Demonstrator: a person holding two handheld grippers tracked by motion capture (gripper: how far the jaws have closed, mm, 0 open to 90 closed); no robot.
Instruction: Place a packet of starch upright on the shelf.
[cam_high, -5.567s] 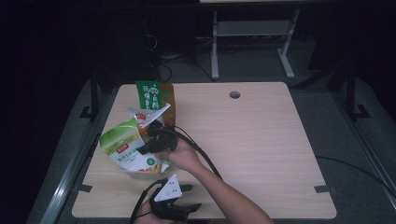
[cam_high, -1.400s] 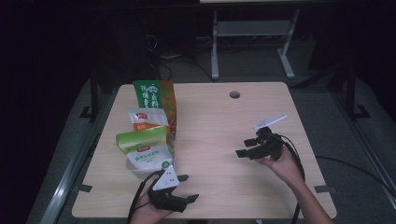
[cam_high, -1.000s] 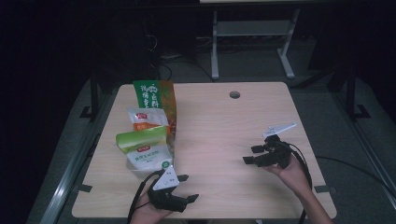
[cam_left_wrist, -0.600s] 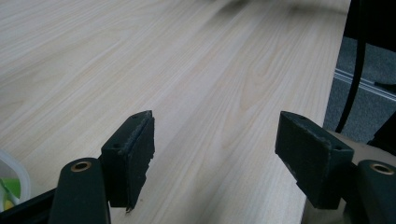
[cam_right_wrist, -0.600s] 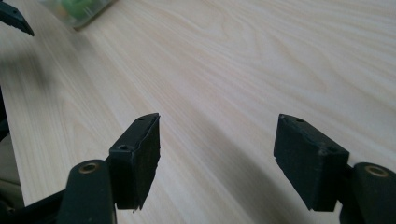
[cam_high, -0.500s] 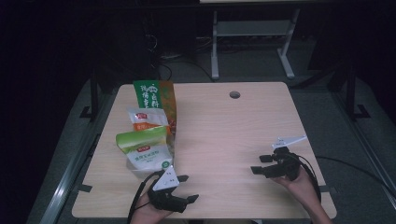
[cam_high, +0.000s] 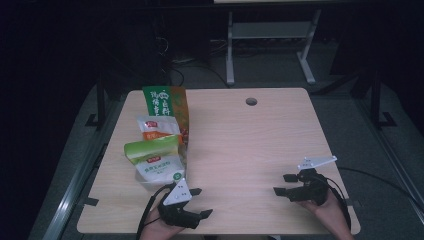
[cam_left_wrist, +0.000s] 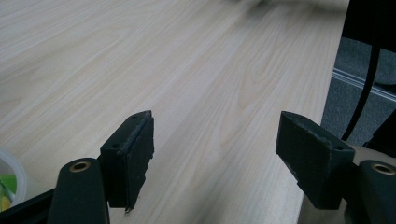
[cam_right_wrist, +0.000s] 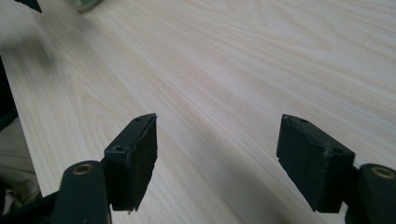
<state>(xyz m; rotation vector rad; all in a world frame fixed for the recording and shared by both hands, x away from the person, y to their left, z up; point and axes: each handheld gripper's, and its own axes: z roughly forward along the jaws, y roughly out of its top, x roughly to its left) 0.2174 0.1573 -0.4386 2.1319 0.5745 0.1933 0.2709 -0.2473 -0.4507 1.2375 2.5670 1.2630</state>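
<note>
Snack bags (cam_high: 161, 141) stood in a row at the table's (cam_high: 250, 145) left side. I held the left gripper (cam_high: 199, 202) and right gripper (cam_high: 284, 184) spread, empty, near the front edge. Any further approach should come low and squarely.

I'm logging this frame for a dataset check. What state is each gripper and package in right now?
Left gripper: open, holding nothing, low over the pale wooden table.
Right gripper: open, holding nothing.
Tall green and orange pouch: upright.
Small white and orange packet: upright, in front of the pouch.
Green-topped white bag: upright, nearest the left gripper.
</note>
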